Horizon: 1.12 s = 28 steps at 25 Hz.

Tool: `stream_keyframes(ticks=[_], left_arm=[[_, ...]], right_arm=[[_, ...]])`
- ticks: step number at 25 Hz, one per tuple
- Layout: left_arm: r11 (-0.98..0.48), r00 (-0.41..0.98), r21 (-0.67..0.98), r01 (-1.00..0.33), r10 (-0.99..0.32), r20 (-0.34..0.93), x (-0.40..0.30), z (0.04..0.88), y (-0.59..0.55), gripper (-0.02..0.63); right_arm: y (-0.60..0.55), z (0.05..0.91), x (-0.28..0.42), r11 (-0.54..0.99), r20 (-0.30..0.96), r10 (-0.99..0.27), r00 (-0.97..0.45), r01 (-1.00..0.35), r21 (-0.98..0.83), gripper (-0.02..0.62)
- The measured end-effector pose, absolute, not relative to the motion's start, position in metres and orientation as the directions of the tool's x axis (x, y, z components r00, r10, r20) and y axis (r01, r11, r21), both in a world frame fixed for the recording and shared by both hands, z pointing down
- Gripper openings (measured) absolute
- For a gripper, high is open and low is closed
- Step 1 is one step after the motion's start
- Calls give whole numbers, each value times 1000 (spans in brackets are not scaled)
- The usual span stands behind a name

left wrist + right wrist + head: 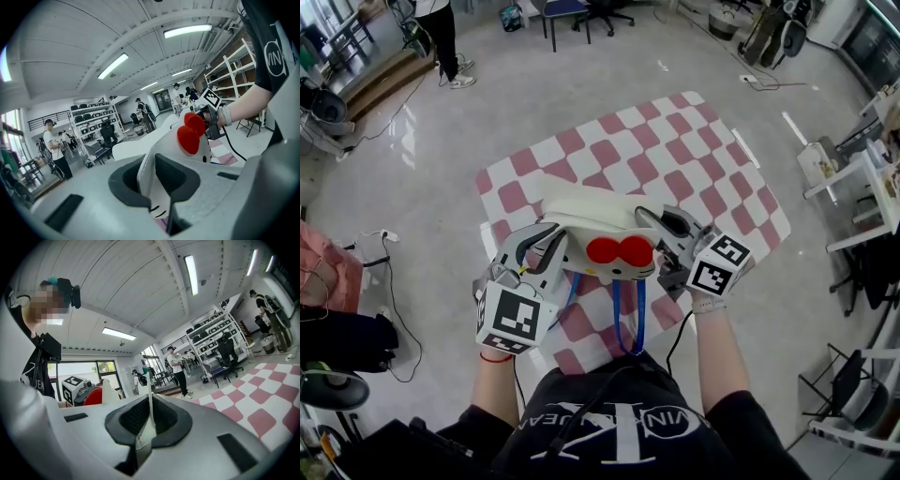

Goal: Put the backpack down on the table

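Observation:
A white cat-face backpack (598, 228) with a red bow (619, 251) hangs between my two grippers, above the near part of the pink-and-white checked table (675, 150). Its blue straps (628, 319) dangle toward the person. My left gripper (546, 247) is shut on the backpack's left edge; in the left gripper view the white fabric (161, 154) fills the jaws of that gripper (157, 187). My right gripper (661, 234) is shut on the right edge, where a thin white fold (150, 413) is pinched in that gripper (147, 427).
Chairs (567, 14) and a standing person (445, 37) are beyond the table's far side. White racks (853, 178) stand to the right and a pink bundle (328, 267) lies at the left. Cables run over the grey floor (394, 281).

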State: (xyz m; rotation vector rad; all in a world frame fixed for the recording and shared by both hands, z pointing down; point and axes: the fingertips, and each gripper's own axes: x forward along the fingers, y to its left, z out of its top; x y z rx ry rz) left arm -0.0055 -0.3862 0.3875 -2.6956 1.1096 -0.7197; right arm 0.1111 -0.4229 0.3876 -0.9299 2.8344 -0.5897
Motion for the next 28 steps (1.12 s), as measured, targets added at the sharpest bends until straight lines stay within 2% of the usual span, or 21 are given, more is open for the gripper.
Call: stream_keyframes(ticks=[14,19,28], left_arm=[[-721,577,-300,-625,-685,444,4,418,-430,49],[-712,566,-298,-636,-692,447,1,422,-446,49],[-704,553,-307,-640,-700,453,0,429,-461,49]], right_arm=[[-467,426,118,721,54,-570,-820,-531,-445,11],[-486,428,117,729,20,-570,-822,-516,-450,11],[-502,436,113,735,31,-565,-824,-520,-435,11]])
